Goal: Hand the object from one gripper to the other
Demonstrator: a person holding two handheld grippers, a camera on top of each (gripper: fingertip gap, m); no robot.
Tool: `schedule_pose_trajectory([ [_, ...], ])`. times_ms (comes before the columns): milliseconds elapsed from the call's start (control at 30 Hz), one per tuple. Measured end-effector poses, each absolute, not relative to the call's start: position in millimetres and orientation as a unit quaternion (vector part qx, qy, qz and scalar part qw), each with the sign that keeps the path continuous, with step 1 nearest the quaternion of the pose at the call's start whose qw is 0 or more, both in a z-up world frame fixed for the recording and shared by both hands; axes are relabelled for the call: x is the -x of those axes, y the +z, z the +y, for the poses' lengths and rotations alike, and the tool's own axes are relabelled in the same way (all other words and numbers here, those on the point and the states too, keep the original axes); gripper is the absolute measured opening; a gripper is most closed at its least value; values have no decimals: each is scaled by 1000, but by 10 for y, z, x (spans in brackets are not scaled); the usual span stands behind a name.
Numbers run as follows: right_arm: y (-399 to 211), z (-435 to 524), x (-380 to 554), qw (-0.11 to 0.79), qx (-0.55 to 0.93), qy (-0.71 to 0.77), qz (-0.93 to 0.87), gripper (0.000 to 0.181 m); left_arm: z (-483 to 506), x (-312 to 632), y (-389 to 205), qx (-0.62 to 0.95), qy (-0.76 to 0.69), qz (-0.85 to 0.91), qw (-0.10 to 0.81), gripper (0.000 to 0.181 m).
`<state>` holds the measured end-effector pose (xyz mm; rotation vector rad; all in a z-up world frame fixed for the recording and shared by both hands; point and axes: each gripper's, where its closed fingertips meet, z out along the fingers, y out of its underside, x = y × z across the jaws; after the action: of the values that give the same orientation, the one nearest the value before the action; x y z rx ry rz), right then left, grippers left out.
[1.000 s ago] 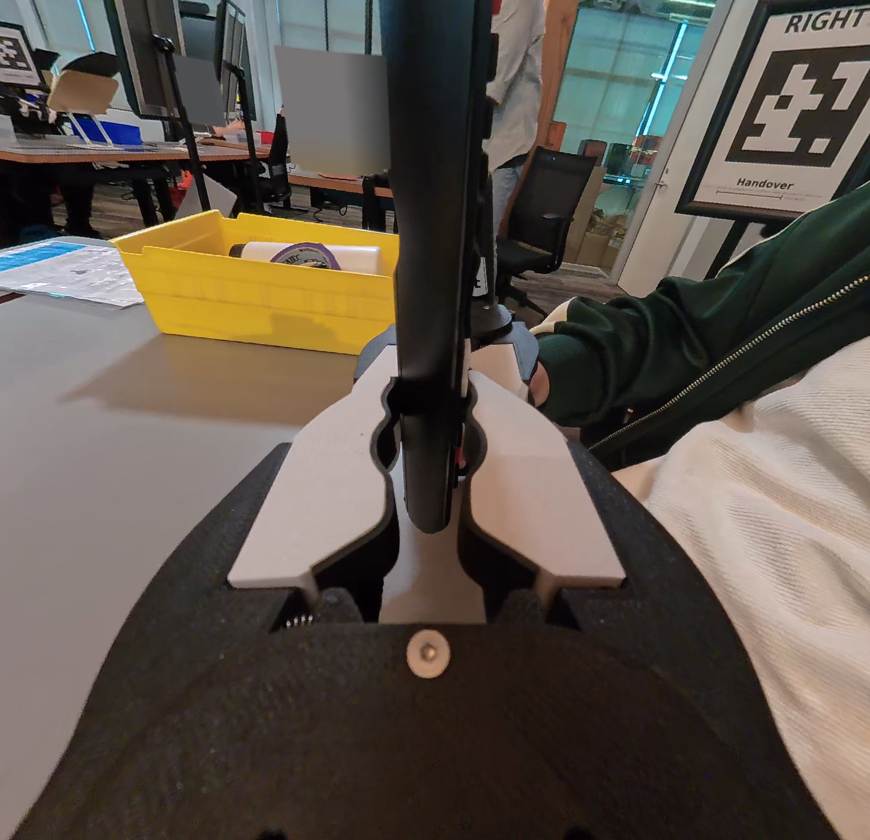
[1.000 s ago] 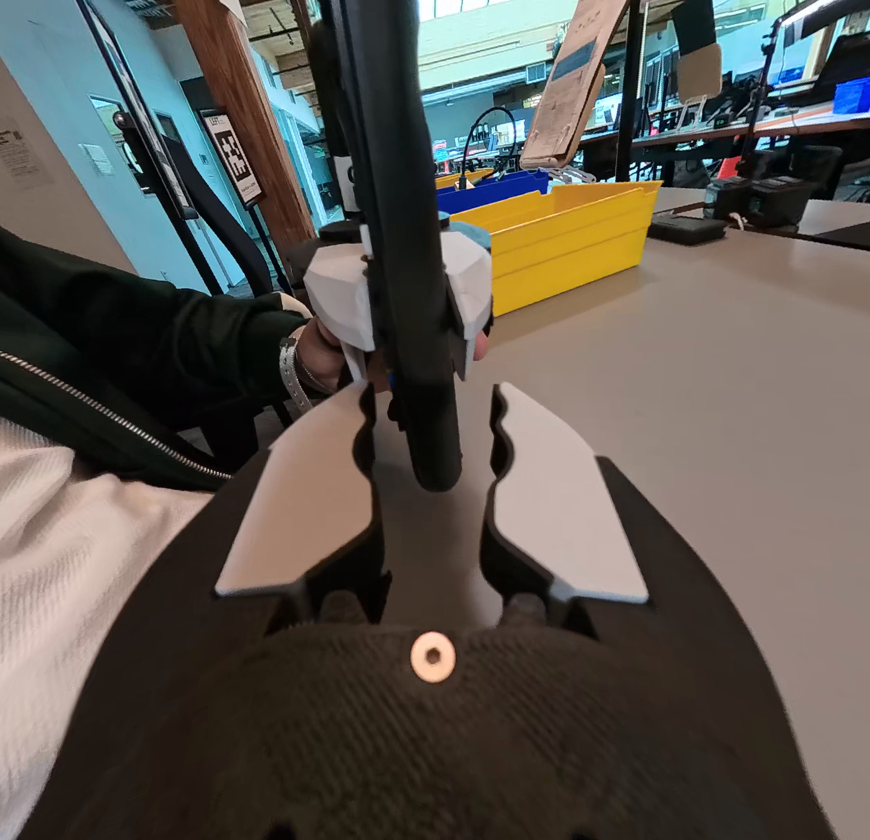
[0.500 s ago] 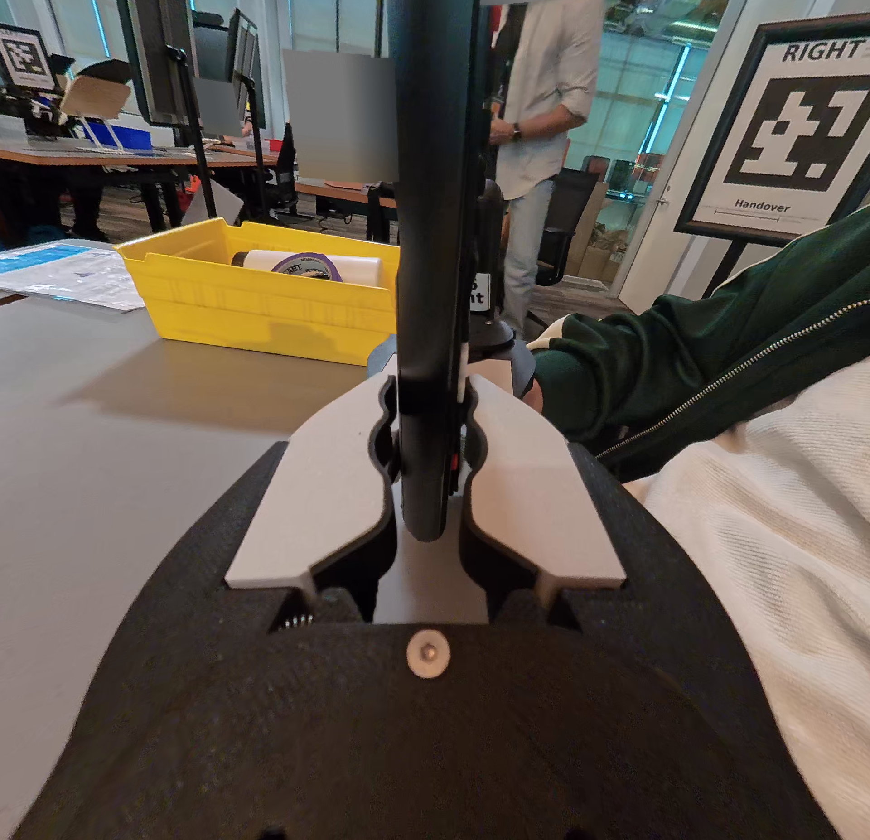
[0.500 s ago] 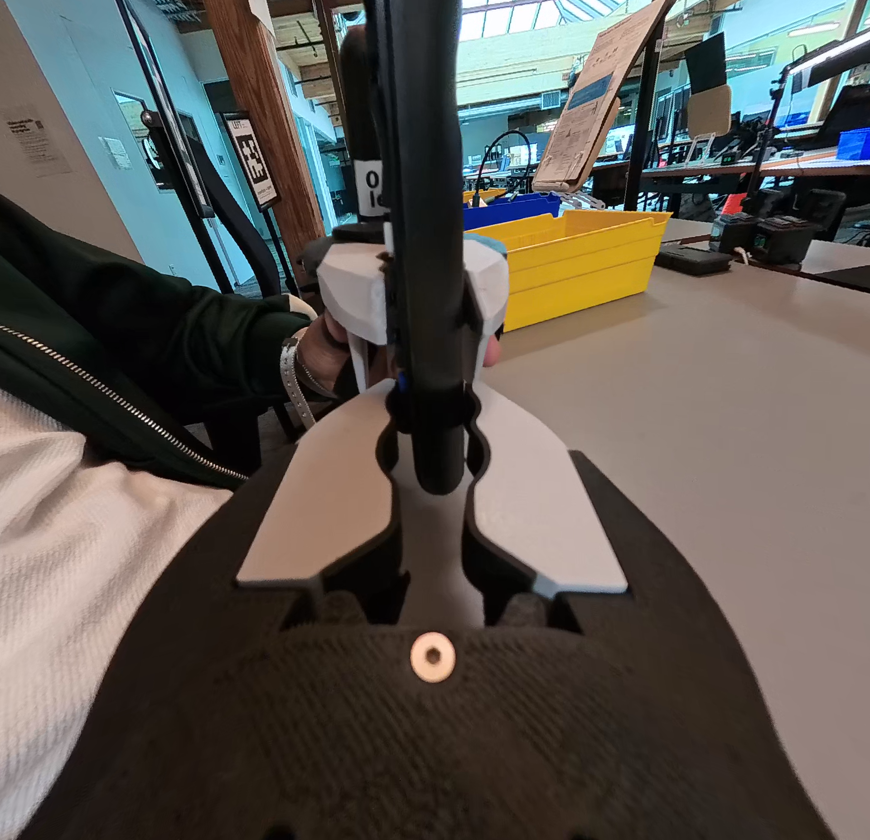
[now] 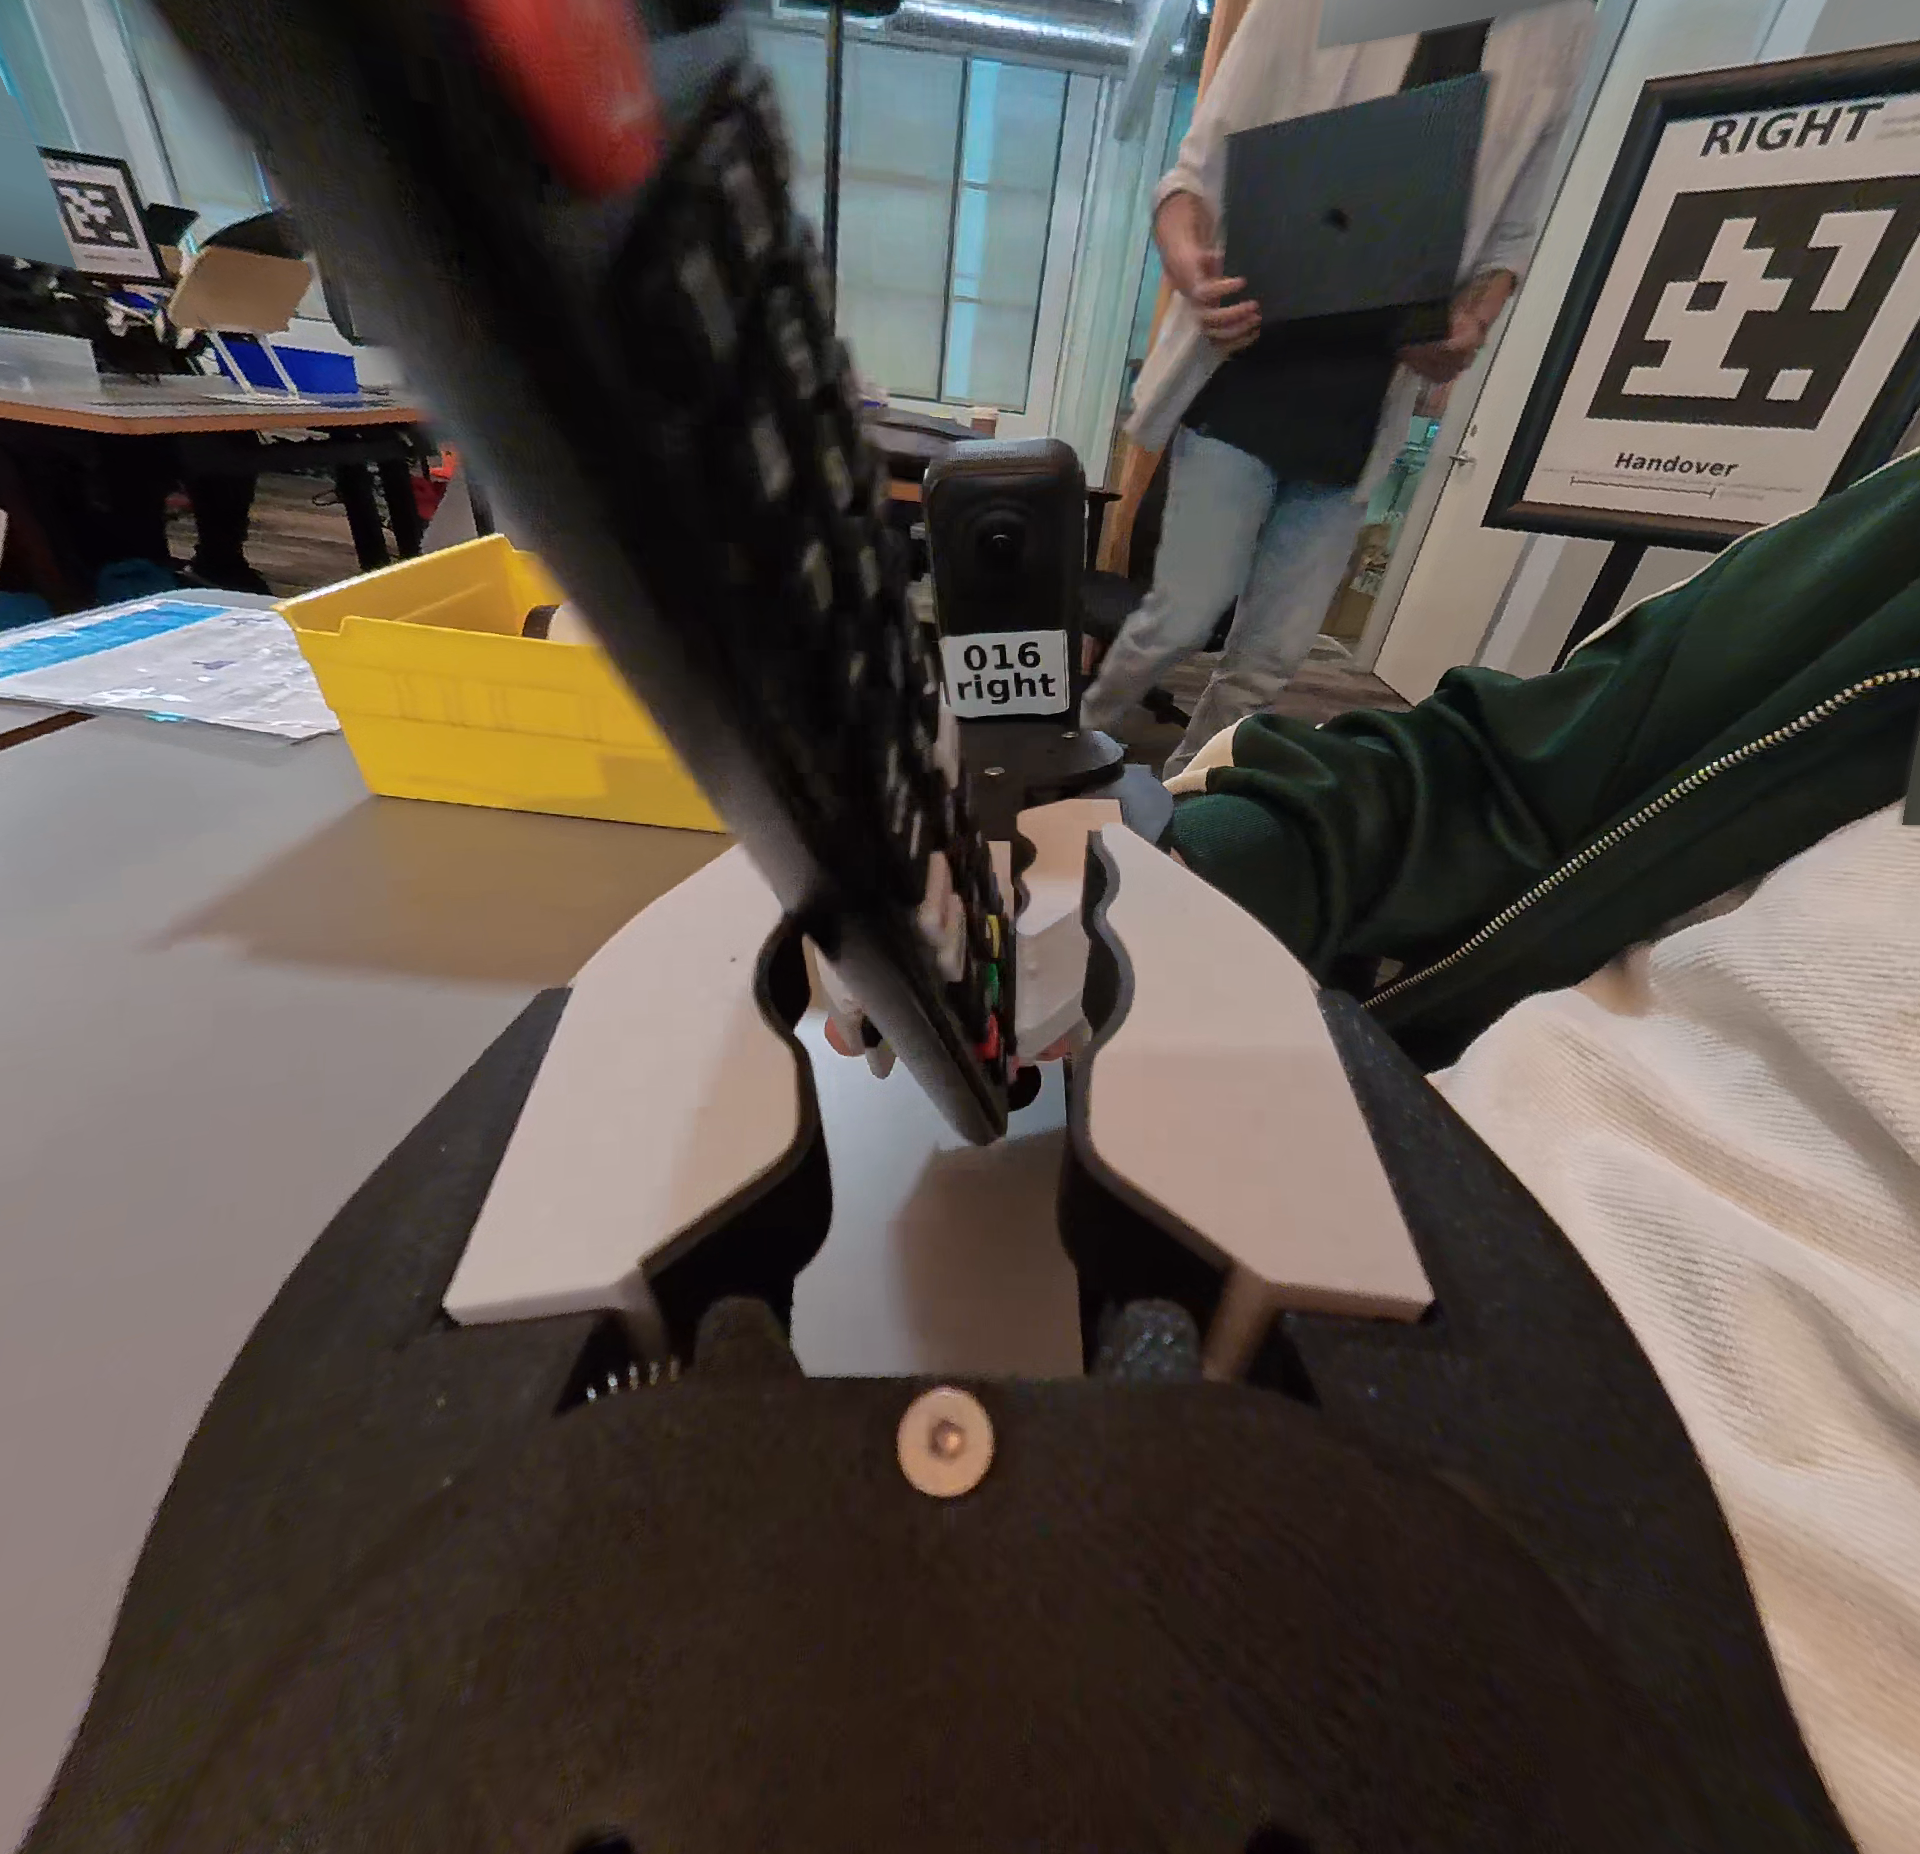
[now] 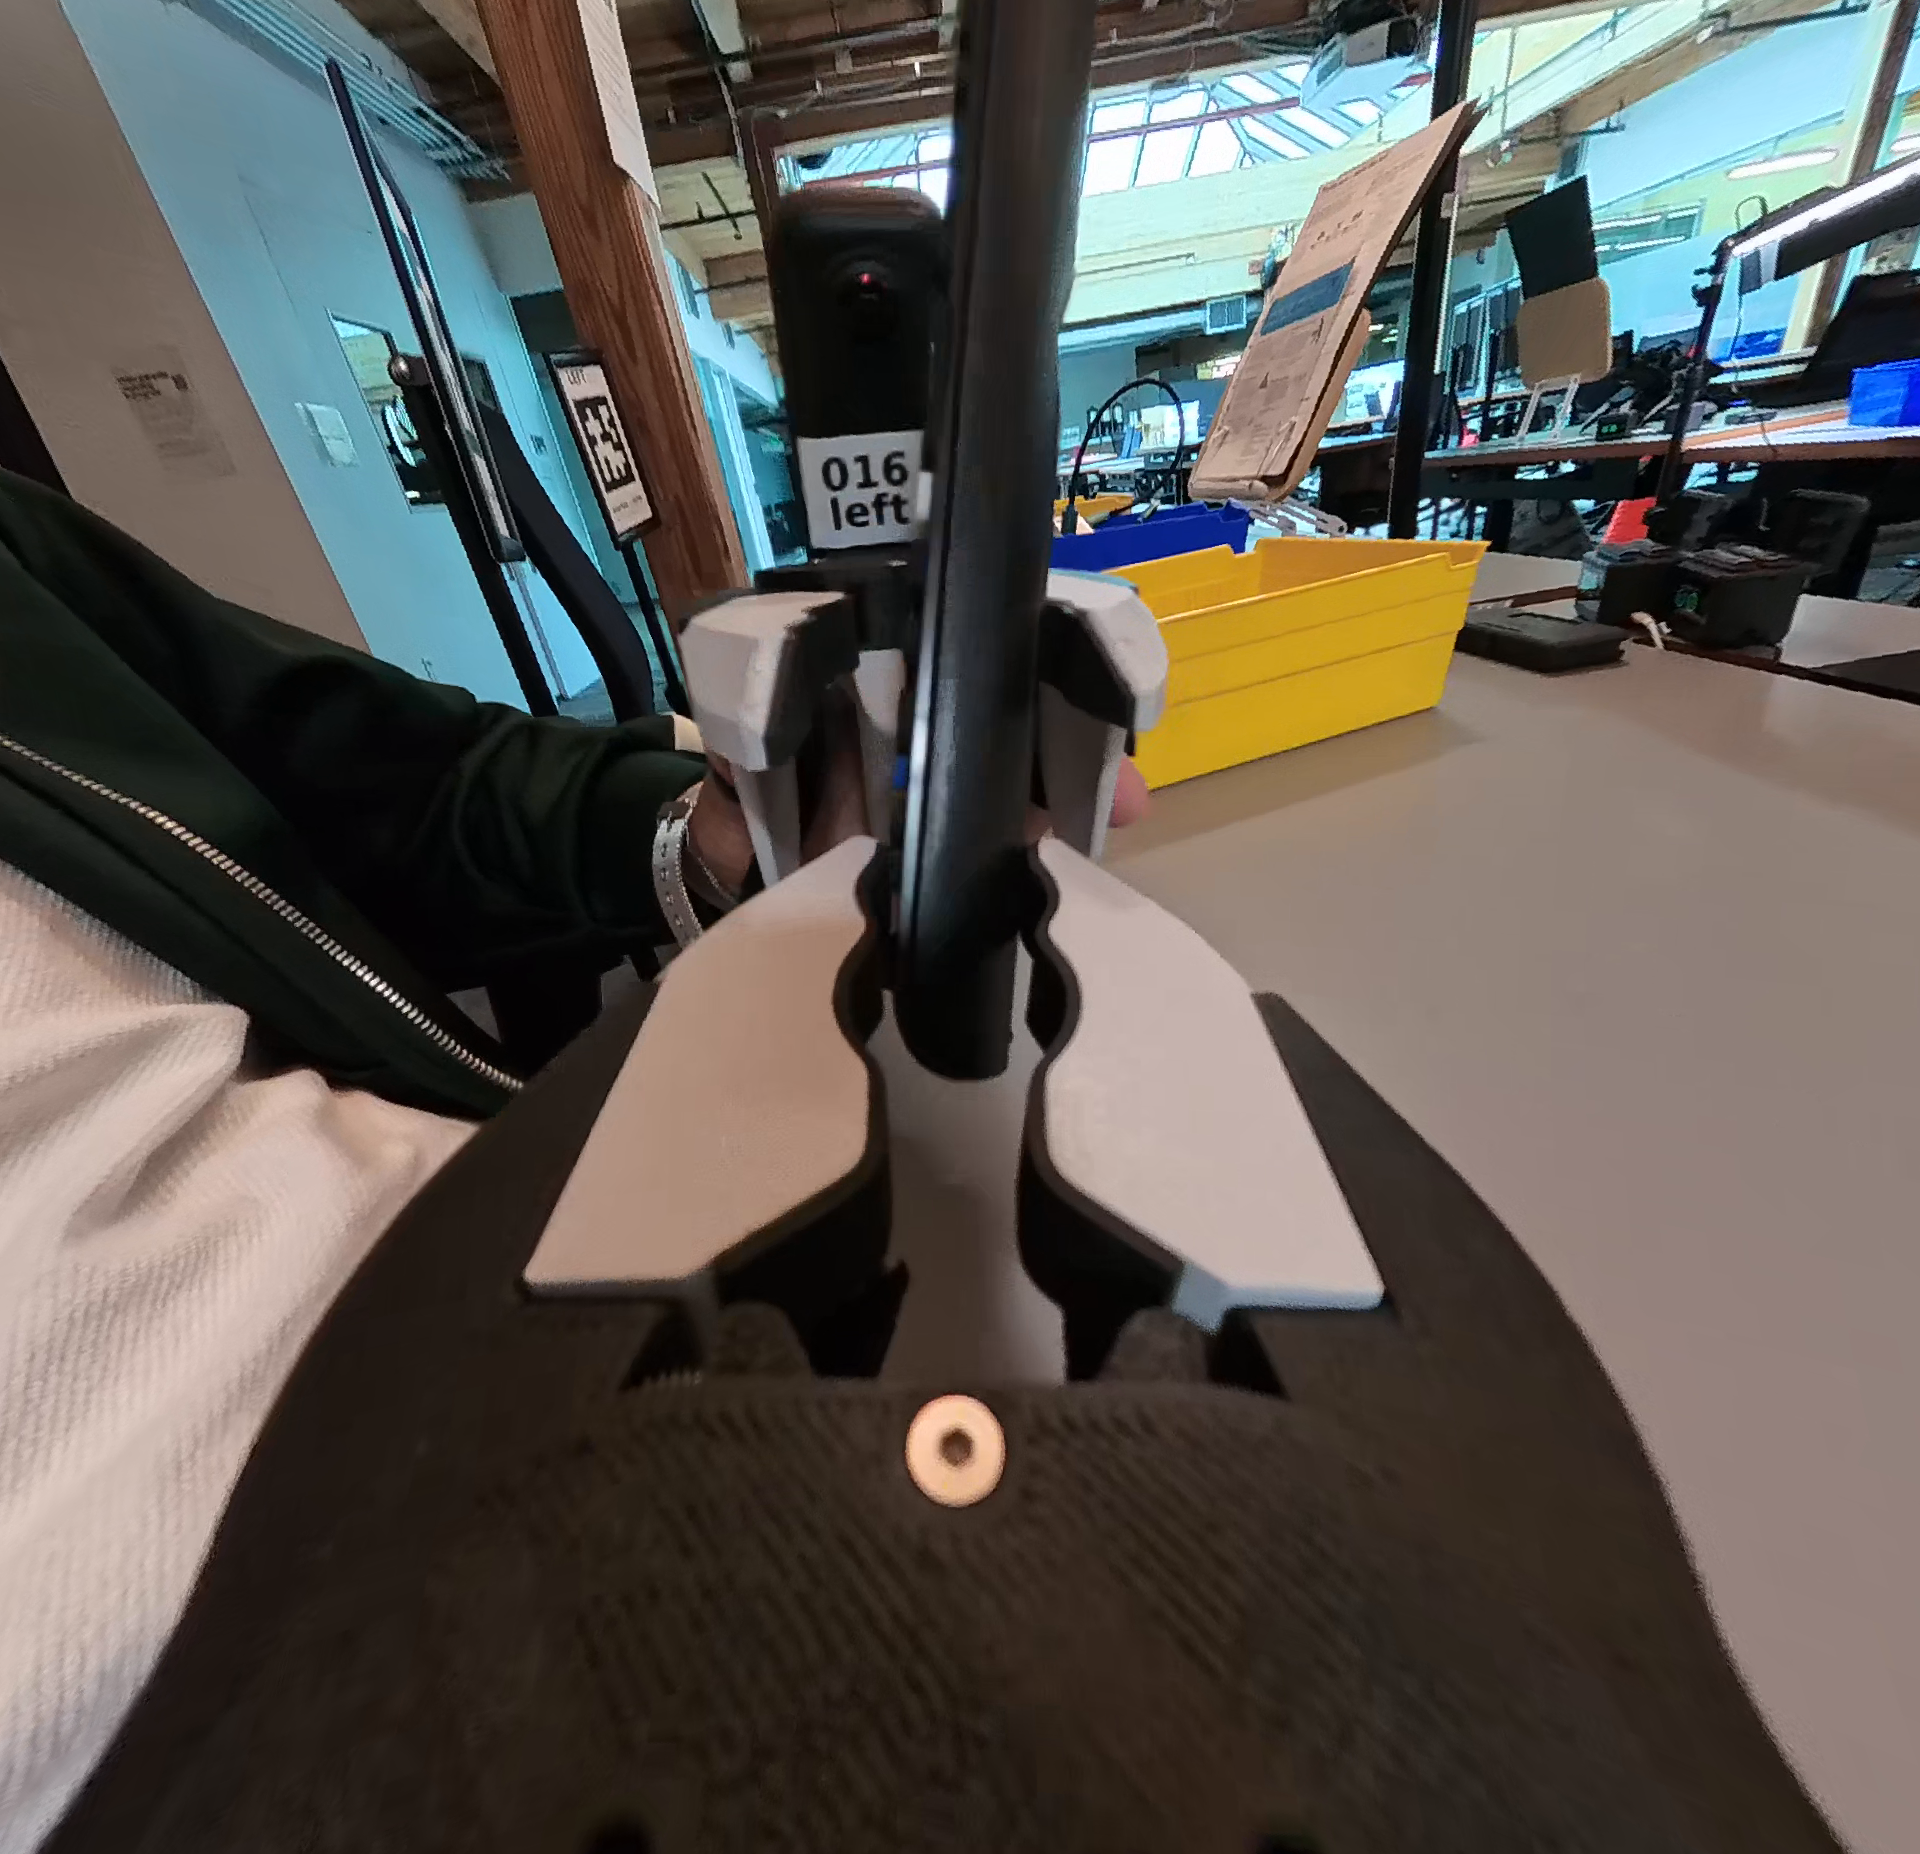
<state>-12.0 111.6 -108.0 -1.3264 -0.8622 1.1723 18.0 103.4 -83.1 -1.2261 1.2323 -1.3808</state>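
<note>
A long black remote control [image 5: 790,557] with small coloured buttons stands nearly upright over the grey table [image 5: 260,973]. My right gripper [image 6: 951,900] is shut on its lower end [image 6: 956,973]. In the left wrist view the right gripper [image 5: 945,983] shows beyond my fingers, clamping the remote, which leans to the upper left. My left gripper [image 5: 940,921] is open, its jaws spread on either side of the remote's lower end. In the right wrist view the left gripper [image 6: 925,724] shows behind the remote with its fingers apart.
A yellow bin [image 5: 468,703] stands on the table behind the grippers and also shows in the right wrist view [image 6: 1299,641], with a blue bin [image 6: 1153,537] behind it. A printed sheet [image 5: 156,661] lies at the left. A person holding a dark laptop [image 5: 1340,215] stands behind. My left and right fingertips are right by each other.
My right gripper closed on the remote. My left gripper then opened and let go of it. The remote now leans to the left in the left wrist view.
</note>
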Motion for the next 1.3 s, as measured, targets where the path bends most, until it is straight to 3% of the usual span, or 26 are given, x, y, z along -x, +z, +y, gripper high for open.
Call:
schedule_pose_trajectory([
  [267,-920,1119,35,564,530,545,-322,23,1060,-164,-794,491,-559,489,455,56],
  [500,-963,1114,58,560,538,536,-331,24,1172,-49,-703,490,-565,462,476,29],
  [667,-1118,1164,94,543,573,509,-344,24,1186,-74,-769,506,-577,458,448,26],
  [767,-1291,1213,110,513,609,493,-351,28,1173,-135,-903,525,-543,486,439,25],
  [867,-1354,1243,129,494,629,494,-341,46,1117,-192,-1003,533,-508,520,432,25],
  [967,-1355,1238,132,496,629,491,-342,52,1077,-224,-1054,536,-479,543,434,25],
  [1300,-1365,1173,166,511,618,454,-388,38,1100,-186,-998,549,-458,550,431,25],
])
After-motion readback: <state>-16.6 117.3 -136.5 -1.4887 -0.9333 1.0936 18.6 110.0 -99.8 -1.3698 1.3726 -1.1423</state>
